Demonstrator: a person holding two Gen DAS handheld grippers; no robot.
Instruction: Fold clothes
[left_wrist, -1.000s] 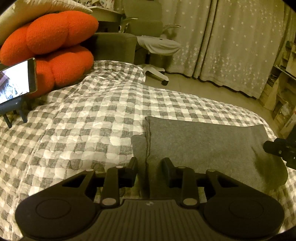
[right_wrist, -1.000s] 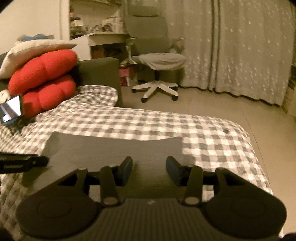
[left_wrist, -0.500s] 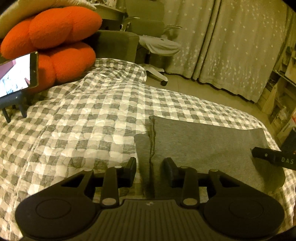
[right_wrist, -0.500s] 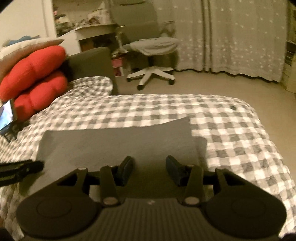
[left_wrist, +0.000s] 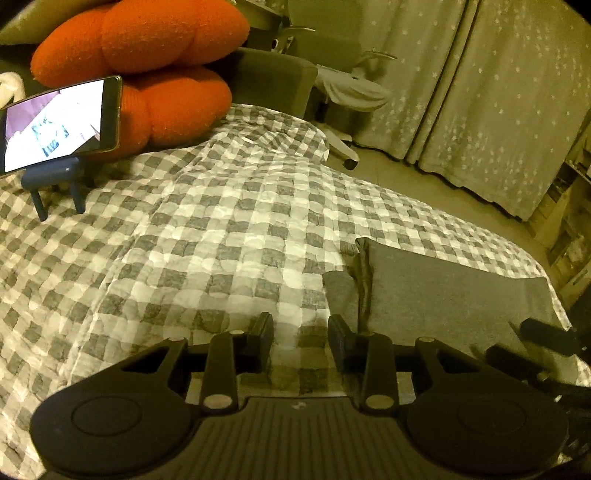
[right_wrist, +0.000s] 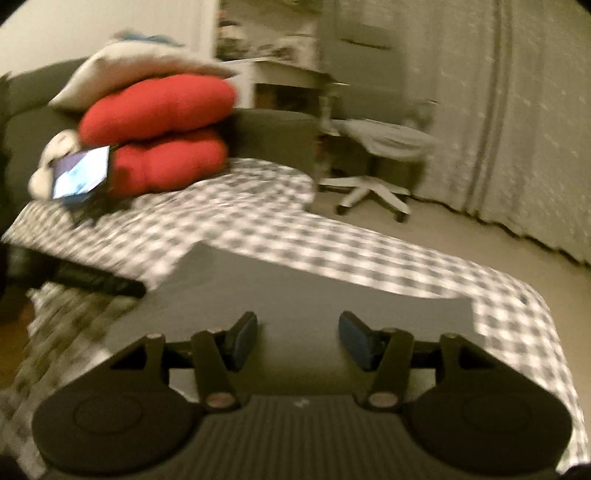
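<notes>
**Grey garment, folded, lying on checked bedspread — both grippers off it**

Change since a second ago: in the left wrist view the left gripper (left_wrist: 300, 334) is now sitting over bare checked bedspread (left_wrist: 207, 251), where earlier its fingers were straddling the garment's left edge; the phone (left_wrist: 61, 123) on its stand is showing larger and closer. The right gripper (right_wrist: 298, 336) is spreading wider than before, its jaws opening with only the flat cloth under the gap, not pinched. Its view is now motion-blurred and swung left, taking in more of the red cushions (right_wrist: 159, 133).

Task item: grey garment (left_wrist: 450, 291), folded into a flat, long rectangle, lying at the near right part of the bed. A seam is running along its left end, with a narrow under-layer peeking out beside it. The surface is looking smooth, with straight edges.

Left gripper: jaws partly spread, nothing between them, garment just right of its right finger.

Writing: the phone screen is lit, but its content is not readable. No readable brand marks elsewhere.

Background: office chair (right_wrist: 373, 155), star-patterned curtains (left_wrist: 480, 92).
</notes>
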